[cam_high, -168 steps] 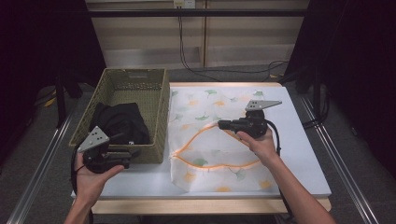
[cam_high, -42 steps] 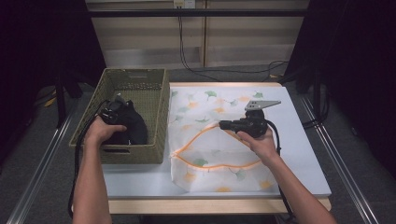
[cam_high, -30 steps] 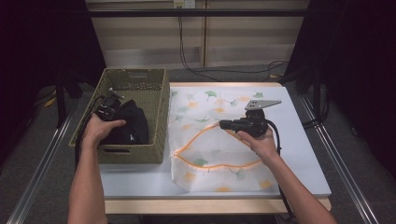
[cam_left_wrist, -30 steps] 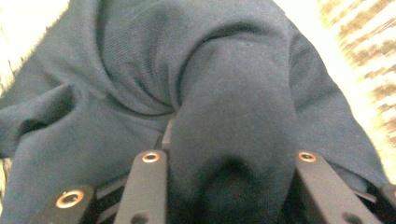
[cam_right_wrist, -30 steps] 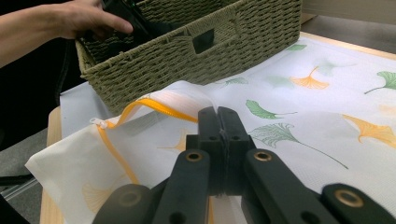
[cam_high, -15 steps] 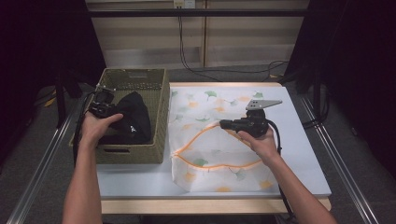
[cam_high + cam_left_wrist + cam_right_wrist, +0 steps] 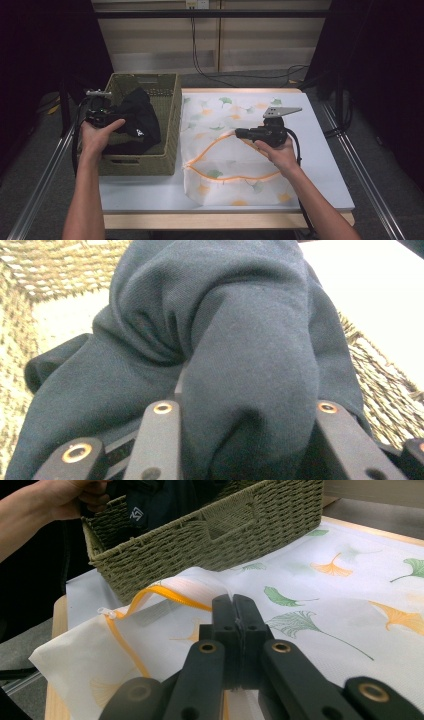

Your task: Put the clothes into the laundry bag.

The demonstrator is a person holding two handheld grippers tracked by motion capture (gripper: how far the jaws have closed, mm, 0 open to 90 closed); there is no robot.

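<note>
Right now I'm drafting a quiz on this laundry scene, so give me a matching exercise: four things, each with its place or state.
1. dark garment
2. woven basket
3. mesh laundry bag
4. right gripper

a. shut on the bag's fabric
b. flat on the table, zipper open
c. at the table's left side
d. bunched in the left gripper

Pairs: 1-d, 2-c, 3-b, 4-a

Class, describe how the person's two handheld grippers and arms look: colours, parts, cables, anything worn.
Both grippers are black. The right gripper carries a grey three-cornered plate on top and trails a black cable. The left gripper also has a black cable. In the gripper views the jaws are flat black bars with copper-coloured rivets. Both forearms are bare, without sleeves.
</note>
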